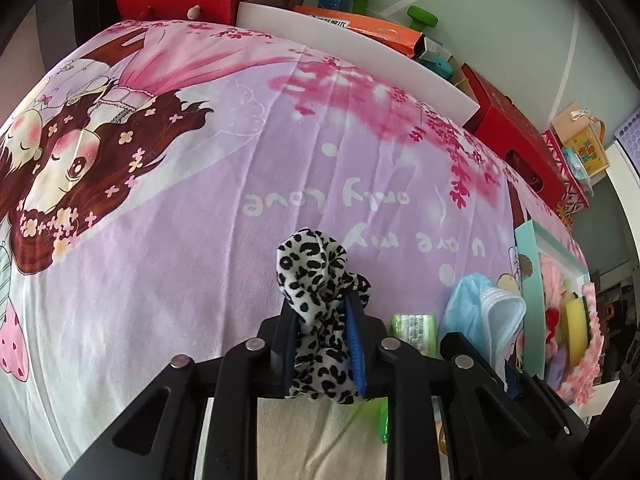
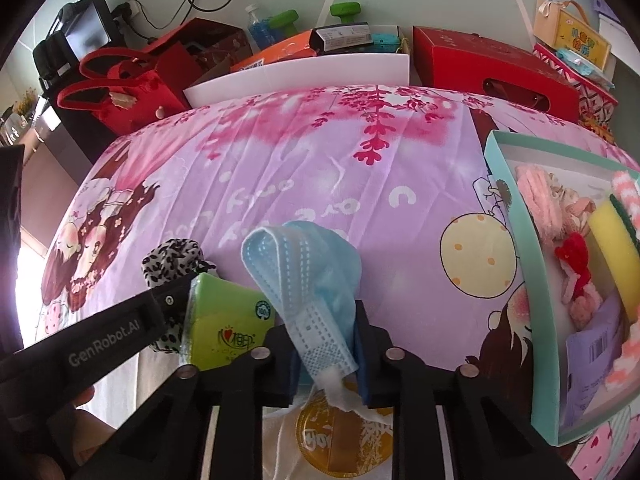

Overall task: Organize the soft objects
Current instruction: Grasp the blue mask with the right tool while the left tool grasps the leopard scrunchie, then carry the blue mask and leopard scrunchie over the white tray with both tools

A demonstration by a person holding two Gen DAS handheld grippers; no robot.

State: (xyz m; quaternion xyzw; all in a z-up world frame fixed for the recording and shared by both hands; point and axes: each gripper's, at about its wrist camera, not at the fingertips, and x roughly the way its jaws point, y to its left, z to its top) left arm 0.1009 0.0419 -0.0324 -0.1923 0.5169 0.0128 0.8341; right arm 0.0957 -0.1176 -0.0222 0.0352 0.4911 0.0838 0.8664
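Centrally, low in each frame, the left gripper point(image 1: 322, 340) pinches a leopard-print scrunchie point(image 1: 316, 276) and the right gripper point(image 2: 326, 344) clamps a blue face mask point(image 2: 308, 276), both above the pink cartoon bedsheet point(image 1: 200, 220).

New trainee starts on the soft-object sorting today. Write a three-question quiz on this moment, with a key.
1. True or false: the left gripper is shut on the leopard-print scrunchie.
2. What does the right gripper hold? A) a yellow sponge B) the blue face mask C) a green tissue pack
3. Fill in: the yellow sponge lies inside the ____ box, at the right of the right wrist view.

Key
1. True: the blue pads clamp the fabric.
2. B: the mask is pinched between the jaws; the green tissue pack lies on the bedsheet beside them.
3. Teal.
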